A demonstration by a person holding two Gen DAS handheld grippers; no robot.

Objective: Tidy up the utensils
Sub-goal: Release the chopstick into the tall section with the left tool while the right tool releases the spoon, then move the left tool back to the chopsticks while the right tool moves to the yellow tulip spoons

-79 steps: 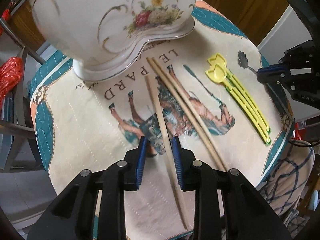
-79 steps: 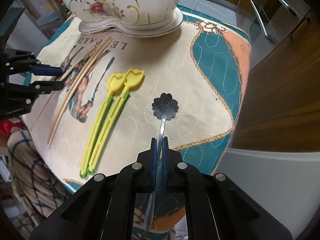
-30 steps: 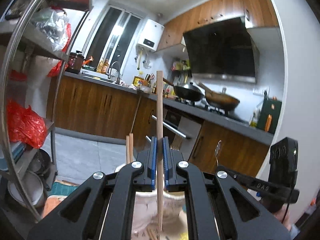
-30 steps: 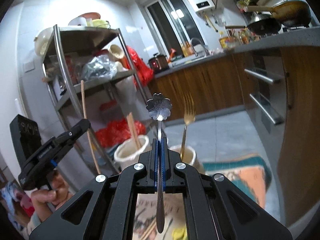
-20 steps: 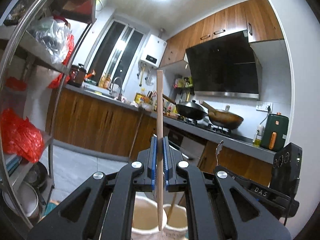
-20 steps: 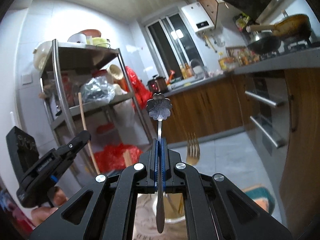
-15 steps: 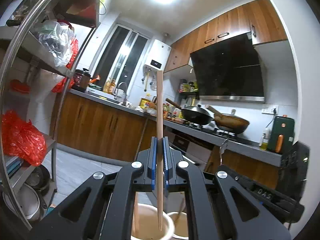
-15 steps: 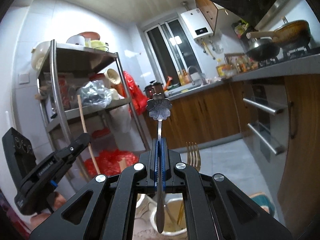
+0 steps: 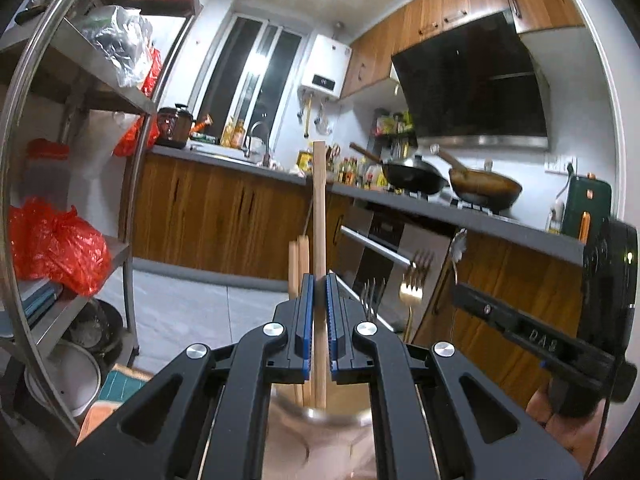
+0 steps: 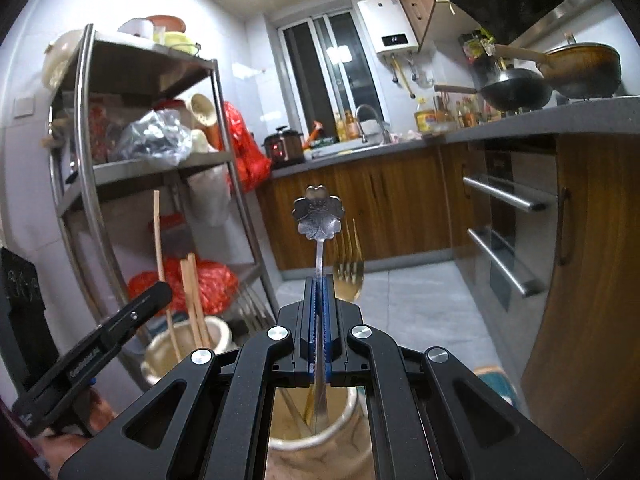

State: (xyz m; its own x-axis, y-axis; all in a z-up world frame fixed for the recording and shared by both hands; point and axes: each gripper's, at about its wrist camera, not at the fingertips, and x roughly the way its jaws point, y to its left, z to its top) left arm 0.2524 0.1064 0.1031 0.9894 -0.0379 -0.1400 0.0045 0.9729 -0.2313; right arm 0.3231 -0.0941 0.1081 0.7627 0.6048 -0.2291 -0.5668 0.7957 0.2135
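Nearest the left wrist camera, the left gripper [image 9: 319,312] is clamped on a long pale wooden chopstick [image 9: 319,216], held upright with its lower tip just inside the mouth of a cream ceramic holder cup [image 9: 320,414] below. Two matching wooden chopsticks [image 9: 299,264] already stand in that cup, just beside the held one.

In the right wrist view, the right gripper [image 10: 319,312] is clamped on the stem of a silver flower-headed spoon [image 10: 319,216], also upright, its handle end dipping into a second cream ceramic cup [image 10: 316,436]. A gold fork [image 10: 349,276] stands in that cup just behind the spoon.

Farther back stand a steel shelf rack [image 10: 92,168] and a grey kitchen worktop [image 10: 520,120].

The step in hand looks like the drop-off: each utensil poised over its own cup. The next move likely calls for lowering each a little further, then parting the jaws so the pieces slide in without knocking those already standing.
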